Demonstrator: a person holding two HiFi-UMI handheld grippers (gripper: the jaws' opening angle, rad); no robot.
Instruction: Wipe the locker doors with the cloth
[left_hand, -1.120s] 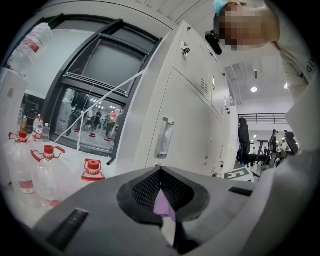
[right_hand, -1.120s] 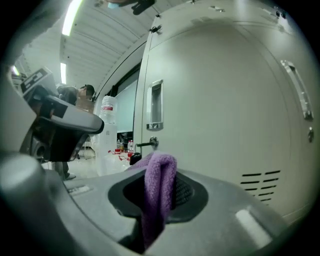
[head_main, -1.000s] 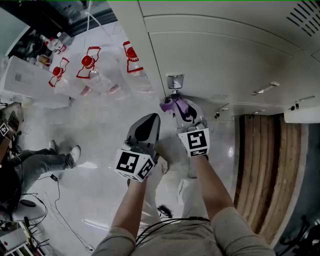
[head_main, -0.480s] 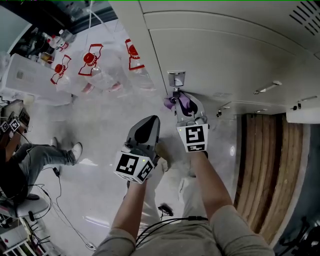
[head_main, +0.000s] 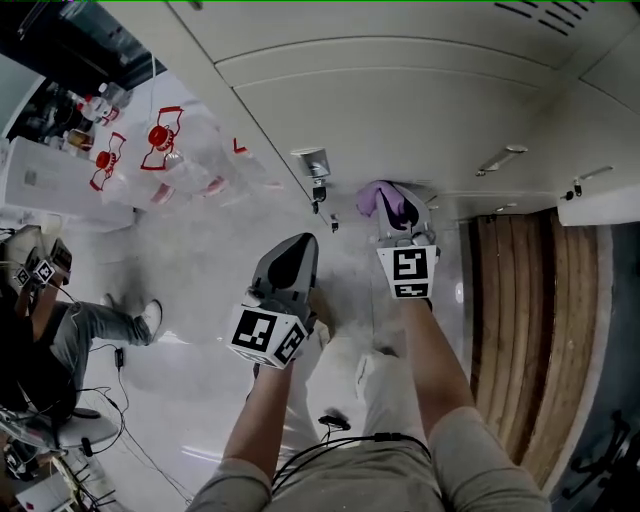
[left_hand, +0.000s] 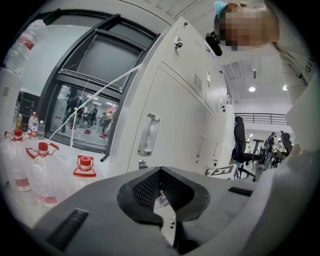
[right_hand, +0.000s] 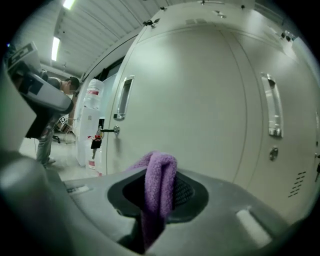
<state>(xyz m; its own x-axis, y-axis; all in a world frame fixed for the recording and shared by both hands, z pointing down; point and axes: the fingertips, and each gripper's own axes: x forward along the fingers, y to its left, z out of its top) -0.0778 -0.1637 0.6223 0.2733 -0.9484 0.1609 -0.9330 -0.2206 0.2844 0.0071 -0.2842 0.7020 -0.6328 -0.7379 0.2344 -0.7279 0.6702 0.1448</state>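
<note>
My right gripper (head_main: 398, 212) is shut on a purple cloth (head_main: 382, 199), which bunches up out of the jaws (right_hand: 161, 184). It is held up to the white locker door (head_main: 400, 100), to the right of a metal handle (head_main: 313, 162) and the lock with keys (head_main: 319, 190); I cannot tell whether the cloth touches the door. In the right gripper view the door (right_hand: 200, 100) fills the picture, with one handle (right_hand: 123, 97) left and another (right_hand: 270, 105) right. My left gripper (head_main: 294, 250) hangs lower left, shut and holding nothing (left_hand: 160, 172), off the lockers.
Large water bottles with red caps (head_main: 150, 150) stand to the left of the lockers. A seated person's legs (head_main: 90, 325) and floor cables are at the far left. Wooden slats (head_main: 510, 320) lie at the right. More locker handles (head_main: 500, 160) run along the row.
My right gripper has carried the cloth to the right, away from the handle and lock. The left gripper has stayed about where it was.
</note>
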